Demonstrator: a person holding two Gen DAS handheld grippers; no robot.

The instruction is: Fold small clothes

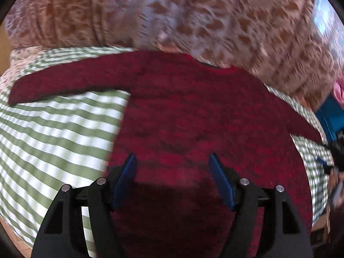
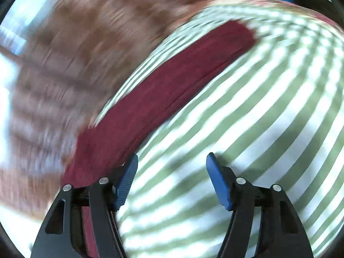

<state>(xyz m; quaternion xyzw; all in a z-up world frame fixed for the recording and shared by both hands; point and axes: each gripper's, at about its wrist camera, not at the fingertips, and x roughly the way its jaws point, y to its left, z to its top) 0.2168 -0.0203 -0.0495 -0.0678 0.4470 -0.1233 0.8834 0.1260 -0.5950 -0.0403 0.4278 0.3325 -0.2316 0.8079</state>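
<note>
On the green-and-white striped sheet (image 1: pixel 53 133) a red sweater (image 1: pixel 193 118) is laid flat, sleeves spread out, with a brown patterned blanket (image 1: pixel 215 21) bunched behind it. Left gripper (image 1: pixel 173 161) is held over the sweater body, jaws spread, nothing pinched. Right gripper (image 2: pixel 172 161) is likewise spread, over bare sheet just beside one sleeve (image 2: pixel 167 86).

The right wrist view is smeared by motion blur. The sweater (image 1: pixel 193 111) runs off the lower edge; its right cuff (image 1: pixel 316 136) ends near a dark blur, perhaps the other gripper.
</note>
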